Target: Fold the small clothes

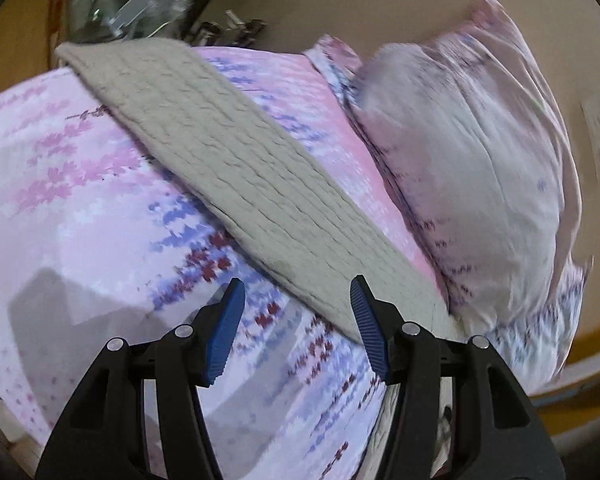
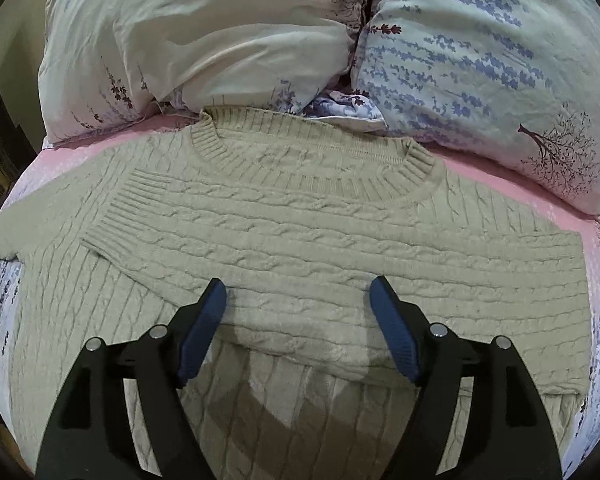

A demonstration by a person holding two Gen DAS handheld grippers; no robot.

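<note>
A beige cable-knit sweater (image 2: 340,240) lies flat on the bed, its collar (image 2: 312,168) toward the pillows. One sleeve is folded across the chest, with its ribbed cuff (image 2: 112,216) at the left. My right gripper (image 2: 298,292) hovers open over the folded sleeve, and its blue pads press on nothing. In the left wrist view the sweater (image 1: 228,152) shows as a long beige band running diagonally. My left gripper (image 1: 298,292) stands open over the band's near edge and the floral sheet (image 1: 80,220), holding nothing.
Two floral pillows (image 2: 204,40) (image 2: 480,60) lie against the head of the bed, just behind the collar. In the left wrist view one pillow (image 1: 460,160) sits right of the sweater. Blurred clutter (image 1: 132,8) stands beyond the bed's far corner, and the bed's edge (image 1: 560,360) drops off at lower right.
</note>
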